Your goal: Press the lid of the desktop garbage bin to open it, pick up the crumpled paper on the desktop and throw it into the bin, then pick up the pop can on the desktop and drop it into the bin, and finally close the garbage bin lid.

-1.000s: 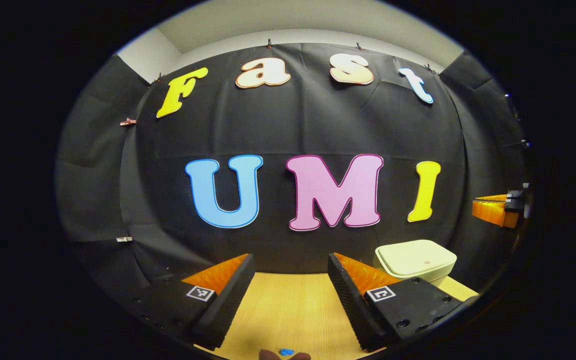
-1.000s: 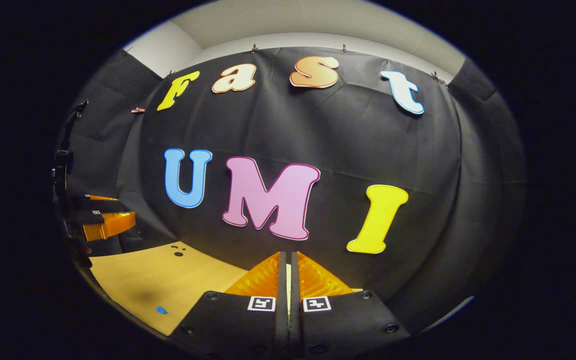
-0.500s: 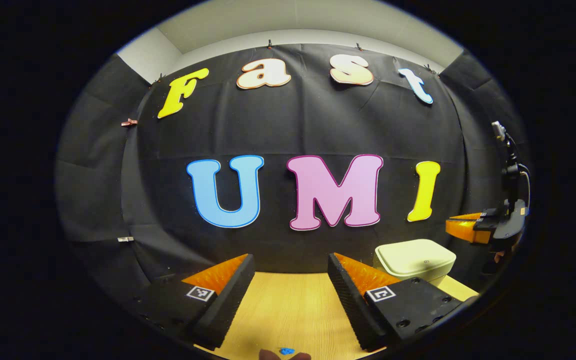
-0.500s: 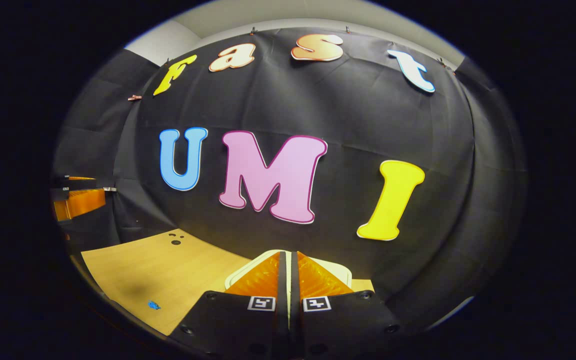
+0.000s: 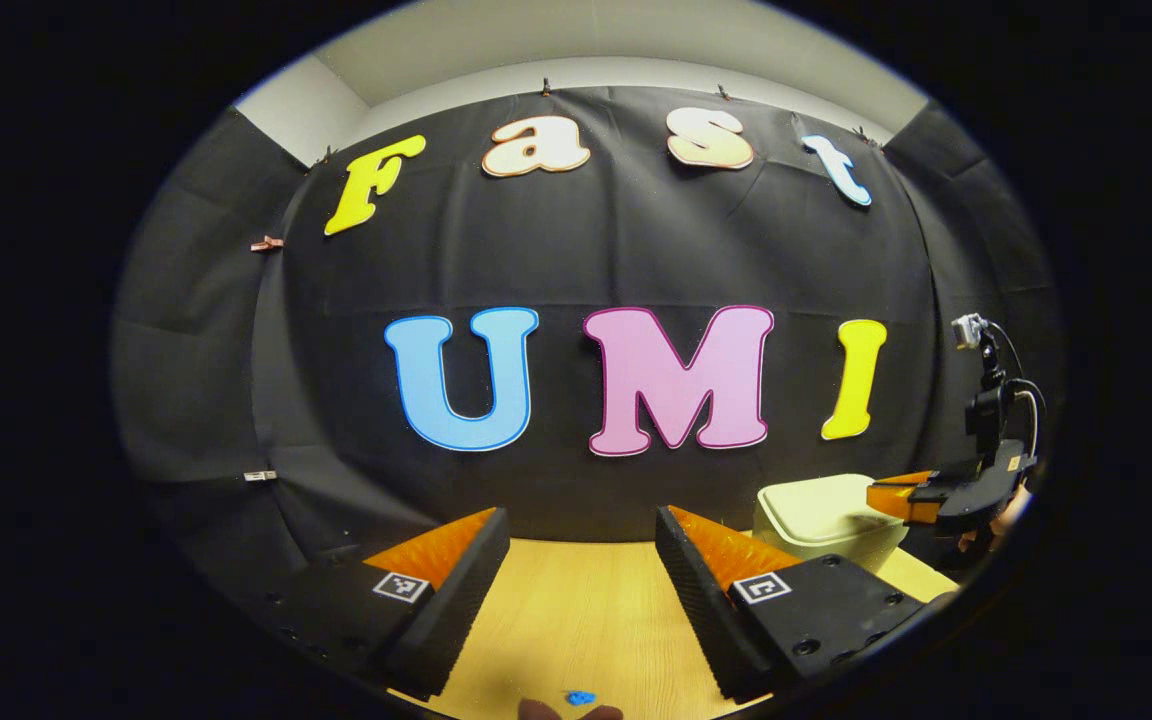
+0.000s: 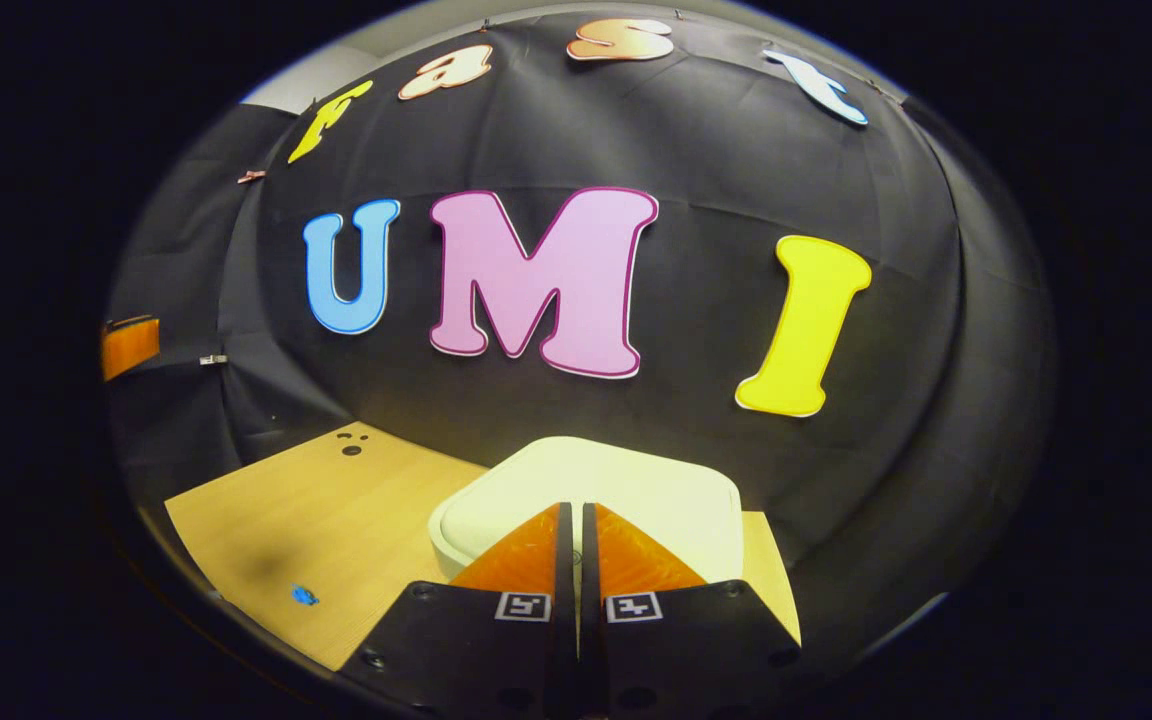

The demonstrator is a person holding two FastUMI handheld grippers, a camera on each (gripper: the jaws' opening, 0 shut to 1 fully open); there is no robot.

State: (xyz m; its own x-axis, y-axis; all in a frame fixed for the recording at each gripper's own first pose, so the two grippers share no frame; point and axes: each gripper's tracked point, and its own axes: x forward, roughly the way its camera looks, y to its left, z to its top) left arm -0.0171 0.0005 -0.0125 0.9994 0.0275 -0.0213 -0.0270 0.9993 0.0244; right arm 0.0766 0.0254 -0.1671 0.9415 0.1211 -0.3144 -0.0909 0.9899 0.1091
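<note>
A cream desktop garbage bin (image 5: pixel 816 515) with its lid down stands at the right of the wooden desktop (image 5: pixel 576 620). In the right gripper view the bin's lid (image 6: pixel 636 490) lies just under and ahead of my right gripper (image 6: pixel 576 512), which is shut with nothing between its fingers. The left gripper view shows that same right gripper (image 5: pixel 891 493) hovering over the bin's right edge, a hand behind it. My left gripper (image 5: pixel 581 525) is open above the desktop, left of the bin, holding nothing.
A small blue mark (image 5: pixel 579 697) sits on the desktop near the front edge, also seen as a blue mark (image 6: pixel 304 596) in the right gripper view. A few dark dots (image 6: pixel 348 444) mark the far left of the desktop. Black cloth walls close the back and sides.
My right gripper has come down and forward over the bin, whose lid now shows large beneath its fingers. My left gripper has hardly moved.
</note>
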